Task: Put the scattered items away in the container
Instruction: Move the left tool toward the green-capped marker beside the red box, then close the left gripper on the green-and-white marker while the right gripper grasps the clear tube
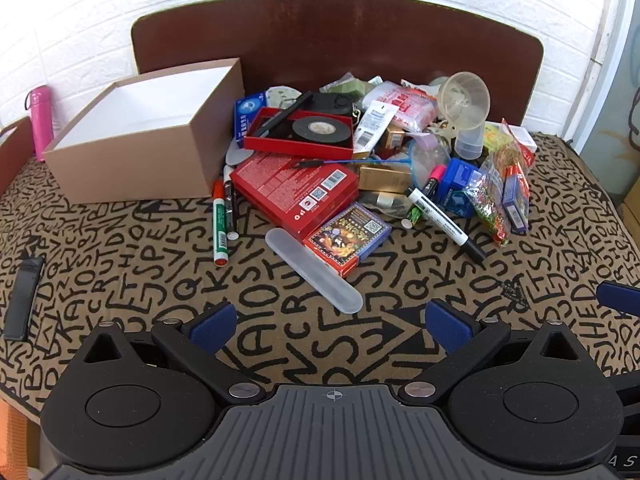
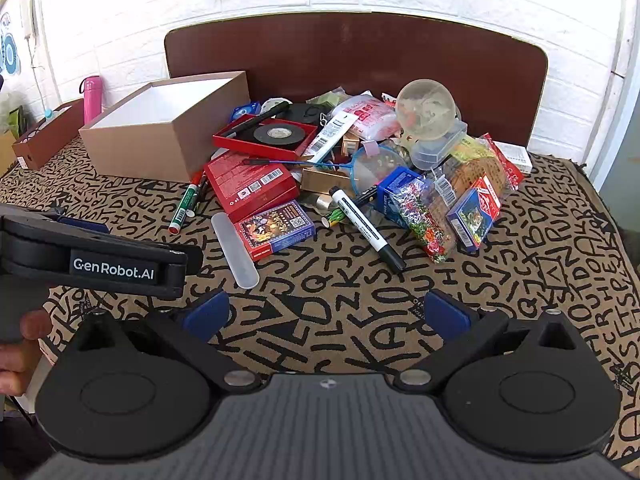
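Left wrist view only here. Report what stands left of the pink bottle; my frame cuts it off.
Observer: A small open-topped brown box stands there, beside the pink cylindrical bottle.
Operator: Now give me the right claw's state.
Observer: The right claw is open and empty above the letter-patterned cloth, short of the pile.
Operator: Tell me what is under my own claw's body.
Observer: A person's hand shows at the right wrist view's left edge, wrapped on the grey handle below your left claw.
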`<state>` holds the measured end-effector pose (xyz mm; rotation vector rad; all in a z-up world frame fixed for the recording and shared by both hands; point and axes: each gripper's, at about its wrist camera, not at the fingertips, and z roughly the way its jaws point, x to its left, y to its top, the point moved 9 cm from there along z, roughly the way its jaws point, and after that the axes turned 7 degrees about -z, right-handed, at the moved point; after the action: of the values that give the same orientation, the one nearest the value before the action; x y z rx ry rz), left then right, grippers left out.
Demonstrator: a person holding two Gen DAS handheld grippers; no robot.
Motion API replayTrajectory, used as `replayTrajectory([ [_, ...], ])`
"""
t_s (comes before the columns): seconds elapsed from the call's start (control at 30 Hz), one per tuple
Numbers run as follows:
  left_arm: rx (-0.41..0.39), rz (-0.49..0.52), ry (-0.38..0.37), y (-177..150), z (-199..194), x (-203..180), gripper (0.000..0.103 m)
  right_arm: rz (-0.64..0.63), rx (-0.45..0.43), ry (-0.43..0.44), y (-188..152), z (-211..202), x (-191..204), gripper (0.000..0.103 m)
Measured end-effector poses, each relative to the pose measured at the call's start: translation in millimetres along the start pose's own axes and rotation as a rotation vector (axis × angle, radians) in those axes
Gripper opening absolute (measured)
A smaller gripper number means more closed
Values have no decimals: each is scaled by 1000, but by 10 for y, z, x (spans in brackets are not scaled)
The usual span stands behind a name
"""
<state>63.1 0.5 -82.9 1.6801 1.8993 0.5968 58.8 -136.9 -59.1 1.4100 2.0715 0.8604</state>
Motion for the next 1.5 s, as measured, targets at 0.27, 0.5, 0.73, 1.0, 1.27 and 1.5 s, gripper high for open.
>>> replayTrajectory([
  [0.27, 13, -6, 0, 11, 57, 27, 103, -6, 14, 7, 18, 66, 7, 103],
  [0.5, 17, -8, -1, 25, 72, 35, 103, -11, 24, 9, 33, 110, 22, 103],
  [0.73, 37, -15, -1, 44, 189, 85, 103, -12, 40, 14, 38, 180, 38, 103],
  [1.0, 58, -18, 34, -48, 553, 445, 103, -19, 75, 48, 4, 461, 144, 103],
  [1.27, 53, -56, 105, -125, 1020, 1005, 103, -116, 130, 79, -135, 1049, 456, 103],
  [1.5, 96, -77, 85, -104, 1329, 1259, 96, -181, 134, 146, -129, 1473, 775, 103],
])
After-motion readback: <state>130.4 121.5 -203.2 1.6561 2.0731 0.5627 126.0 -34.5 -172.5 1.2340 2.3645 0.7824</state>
